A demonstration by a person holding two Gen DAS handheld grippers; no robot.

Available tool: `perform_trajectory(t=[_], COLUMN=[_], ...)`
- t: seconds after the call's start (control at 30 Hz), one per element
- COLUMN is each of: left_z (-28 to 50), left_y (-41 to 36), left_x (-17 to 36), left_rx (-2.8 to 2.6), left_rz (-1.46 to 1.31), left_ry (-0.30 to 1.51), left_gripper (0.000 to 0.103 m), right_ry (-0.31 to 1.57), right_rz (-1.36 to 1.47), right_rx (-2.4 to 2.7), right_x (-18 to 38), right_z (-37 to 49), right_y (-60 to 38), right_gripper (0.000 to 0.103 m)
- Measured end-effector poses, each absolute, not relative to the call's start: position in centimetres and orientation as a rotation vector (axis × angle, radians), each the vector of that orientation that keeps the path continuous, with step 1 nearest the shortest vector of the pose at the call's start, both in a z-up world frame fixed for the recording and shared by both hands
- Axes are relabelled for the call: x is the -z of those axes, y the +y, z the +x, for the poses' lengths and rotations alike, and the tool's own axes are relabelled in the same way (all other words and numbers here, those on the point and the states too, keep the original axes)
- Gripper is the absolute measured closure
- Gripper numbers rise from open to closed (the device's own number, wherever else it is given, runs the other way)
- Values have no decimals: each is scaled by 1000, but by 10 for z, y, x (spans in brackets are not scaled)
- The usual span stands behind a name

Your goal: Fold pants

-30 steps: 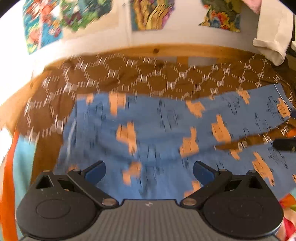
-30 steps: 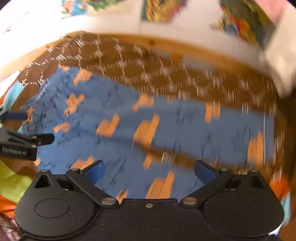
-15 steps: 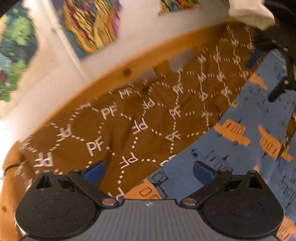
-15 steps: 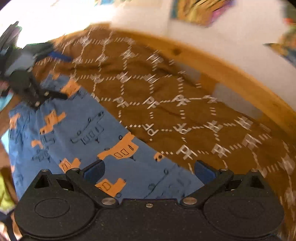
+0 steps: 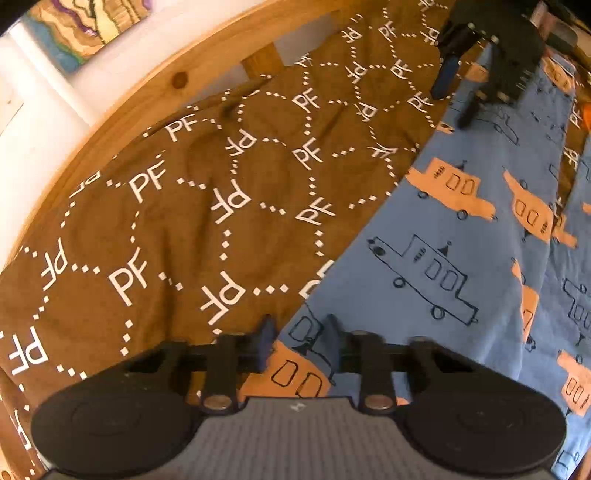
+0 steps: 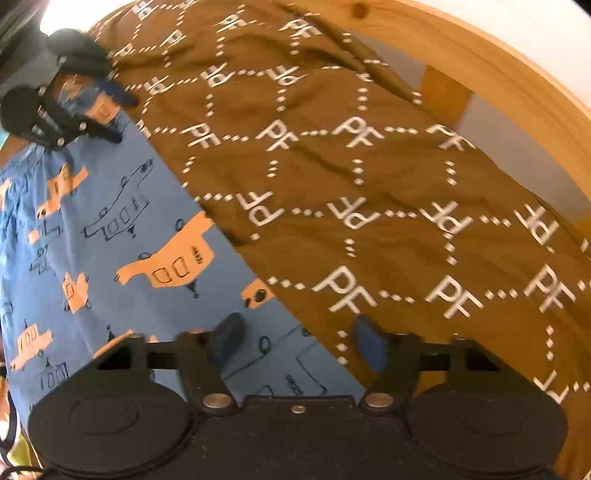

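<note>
Blue pants (image 5: 454, 240) printed with orange and outlined cars lie flat on a brown "PF" blanket (image 5: 192, 206). My left gripper (image 5: 297, 341) sits low at the pants' far edge corner, its jaws narrowed around the cloth edge. My right gripper (image 6: 299, 341) is at the other end of that edge, over the pants (image 6: 110, 229), its jaws partly closed with the cloth edge between them. Each gripper shows in the other's view: the right one (image 5: 458, 92), the left one (image 6: 92, 114).
A wooden bed rail (image 5: 122, 110) runs along the blanket's far side, also in the right wrist view (image 6: 517, 74). A white wall with a colourful picture (image 5: 85, 26) is behind it.
Both grippers dropped to the pants' far edge, one at each end. Both sets of jaws went from wide open to narrowed around the cloth edge.
</note>
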State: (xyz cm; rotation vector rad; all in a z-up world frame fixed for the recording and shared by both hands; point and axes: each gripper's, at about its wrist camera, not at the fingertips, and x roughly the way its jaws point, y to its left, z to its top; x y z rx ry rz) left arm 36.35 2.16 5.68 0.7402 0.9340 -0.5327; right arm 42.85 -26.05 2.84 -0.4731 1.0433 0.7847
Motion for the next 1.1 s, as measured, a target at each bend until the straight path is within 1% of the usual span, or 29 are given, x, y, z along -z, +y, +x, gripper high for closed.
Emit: perform_trajectory(t=[0.03, 0.1, 0.13, 0.23, 0.37, 0.53, 0.63, 0.7, 0.8, 0.9, 0.93, 0.97, 1.0, 1.03, 1.07, 1.1], left_z=[362, 358, 356, 350, 339, 344, 359, 370, 382, 384, 382, 381, 378, 375, 372, 370], left_y=[21, 20, 21, 20, 23, 29, 31, 32, 35, 41, 45, 48, 53, 59, 65, 70], left_x=[-55, -54, -54, -59, -76, -98, -95, -85, -67, -66, -70, -74, -78, -84, -90, -96], left_rx=[526, 504, 497, 456, 400, 291, 239, 217, 187, 198, 232, 275, 309, 329, 337, 342], left_rz=[744, 735, 732, 703, 676, 590, 550, 535, 534, 515, 503, 495, 490, 492, 493, 491], left_ry=[942, 949, 944, 919, 856, 770, 765, 793, 815, 813, 817, 819, 810, 802, 792, 778], left_gripper=[98, 100, 101, 101, 101, 101, 101, 101, 101, 99, 94, 92, 71, 40, 31, 24], right_ry=[1045, 1053, 1056, 1047, 967, 825, 780, 791, 830, 827, 814, 797, 790, 801, 806, 805], right_rz=[-461, -451, -456, -486, -564, -602, -622, -635, -699, -692, -685, -670, -641, -579, -523, -478], right_rx=[-772, -770, -774, -780, -750, -646, -594, -576, -553, -536, -534, -534, -549, -585, -619, -654], right_x=[-28, -26, -25, -25, -32, -54, -58, -50, -21, -8, -9, -13, -18, -25, -32, -37], right_z=[429, 427, 425, 417, 402, 404, 416, 428, 441, 446, 448, 449, 452, 457, 460, 462], right_y=[-263, -265, -261, -258, -250, -242, -232, -223, -211, -209, -210, -212, -215, -221, -226, -229], right_gripper=[66, 75, 83, 102, 103, 103, 103, 103, 103, 103, 103, 103, 94, 81, 74, 64])
